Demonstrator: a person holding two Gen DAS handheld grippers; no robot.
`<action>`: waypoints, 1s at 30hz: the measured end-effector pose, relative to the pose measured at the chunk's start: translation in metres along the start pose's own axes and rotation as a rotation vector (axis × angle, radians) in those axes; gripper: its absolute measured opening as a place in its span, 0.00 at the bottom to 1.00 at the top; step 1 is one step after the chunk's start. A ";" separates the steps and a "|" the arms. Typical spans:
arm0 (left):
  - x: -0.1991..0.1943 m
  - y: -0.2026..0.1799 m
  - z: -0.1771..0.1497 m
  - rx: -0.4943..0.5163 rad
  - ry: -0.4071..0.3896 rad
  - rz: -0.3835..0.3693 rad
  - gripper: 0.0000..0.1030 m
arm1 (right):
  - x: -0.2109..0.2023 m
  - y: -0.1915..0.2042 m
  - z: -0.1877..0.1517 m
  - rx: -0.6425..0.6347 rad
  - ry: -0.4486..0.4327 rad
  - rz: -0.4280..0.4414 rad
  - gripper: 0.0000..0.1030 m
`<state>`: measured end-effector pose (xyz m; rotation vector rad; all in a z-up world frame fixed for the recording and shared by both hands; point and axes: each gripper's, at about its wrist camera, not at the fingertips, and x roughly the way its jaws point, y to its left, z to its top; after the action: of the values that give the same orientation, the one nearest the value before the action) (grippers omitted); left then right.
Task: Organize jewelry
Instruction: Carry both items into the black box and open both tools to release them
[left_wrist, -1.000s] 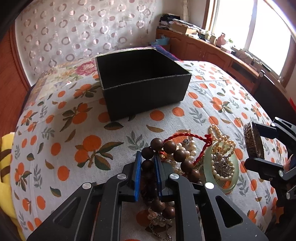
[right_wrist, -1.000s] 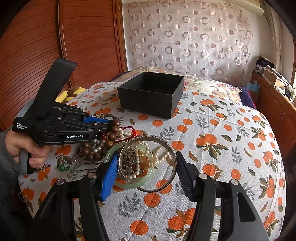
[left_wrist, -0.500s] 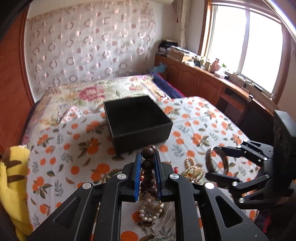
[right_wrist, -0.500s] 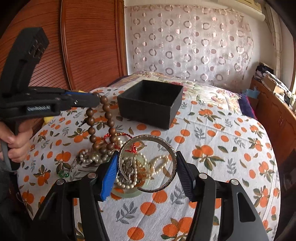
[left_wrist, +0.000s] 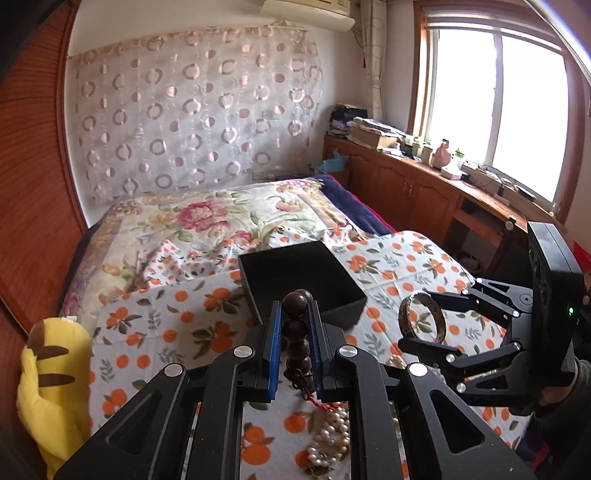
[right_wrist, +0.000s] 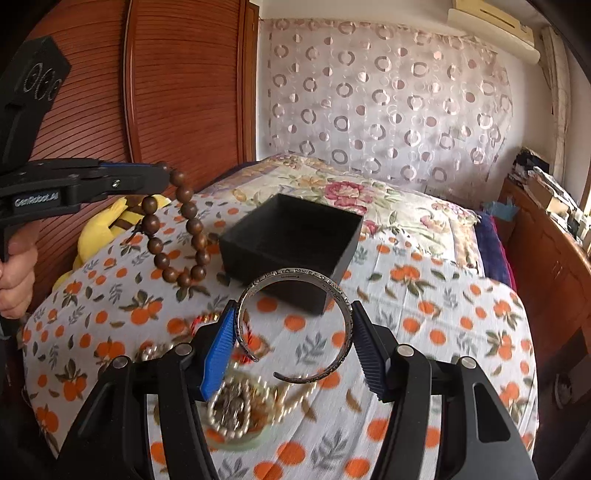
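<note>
Both claws are holding jewelry above the bed.
The left claw (left_wrist: 293, 325) is pinching, nearly closed, a wooden bead bracelet (right_wrist: 177, 236) that is dangling below it; the right claw (right_wrist: 295, 350) is gripping, half open, a silver cuff bangle (right_wrist: 295, 325); the black box (right_wrist: 291, 243) is lying just ahead, the jewelry pile (right_wrist: 236, 402) beneath.

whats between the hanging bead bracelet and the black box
Nothing but the orange-print bedspread. In the right wrist view the bead bracelet hangs from the left gripper, just left of the black box, apart from it.
</note>
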<state>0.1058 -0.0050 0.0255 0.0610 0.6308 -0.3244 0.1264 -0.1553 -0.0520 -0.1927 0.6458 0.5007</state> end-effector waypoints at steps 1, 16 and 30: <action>0.000 0.001 0.001 -0.001 -0.001 0.002 0.12 | 0.004 -0.002 0.004 -0.002 0.001 -0.003 0.61; 0.004 0.021 0.040 0.003 -0.046 0.044 0.12 | 0.063 -0.016 0.049 -0.014 0.038 0.010 0.61; 0.044 0.026 0.061 0.002 -0.019 0.037 0.12 | 0.093 -0.024 0.054 0.008 0.063 0.093 0.62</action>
<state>0.1825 -0.0023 0.0479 0.0714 0.6096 -0.2899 0.2308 -0.1232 -0.0664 -0.1722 0.7202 0.5835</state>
